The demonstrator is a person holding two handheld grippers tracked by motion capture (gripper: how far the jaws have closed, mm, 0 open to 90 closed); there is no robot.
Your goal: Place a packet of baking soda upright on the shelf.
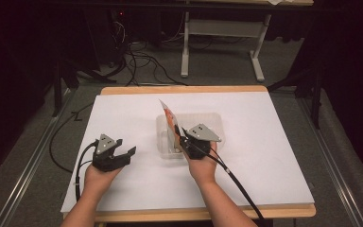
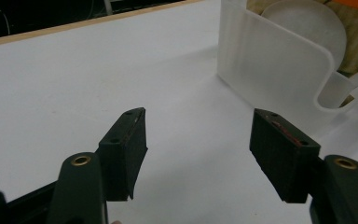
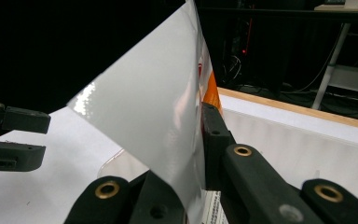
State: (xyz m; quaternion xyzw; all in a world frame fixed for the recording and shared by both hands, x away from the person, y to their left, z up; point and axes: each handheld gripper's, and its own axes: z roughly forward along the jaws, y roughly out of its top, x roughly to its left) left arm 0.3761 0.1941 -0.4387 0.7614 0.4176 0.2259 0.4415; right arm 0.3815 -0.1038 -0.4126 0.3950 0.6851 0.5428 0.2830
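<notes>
A flat glossy packet (image 1: pixel 168 118), white on one face and orange on the other, stands upright over the near left part of a translucent plastic bin (image 1: pixel 216 119). My right gripper (image 1: pixel 179 135) is shut on the packet's lower edge. In the right gripper view the packet (image 3: pixel 154 116) is pinched between the black jaws of the right gripper (image 3: pixel 193 154) and hides most of the left one. My left gripper (image 1: pixel 126 147) rests low over the white table to the left of the bin. In its own view the left gripper (image 2: pixel 198 149) is open with nothing between its jaws.
The bin's frosted wall (image 2: pixel 270 65) stands just ahead and right of the left gripper, with a pale round object (image 2: pixel 307 23) inside. The white sheet (image 1: pixel 264 142) covers a wooden table. Beyond it lie floor cables (image 1: pixel 142 61) and a white-legged stand (image 1: pixel 185 47).
</notes>
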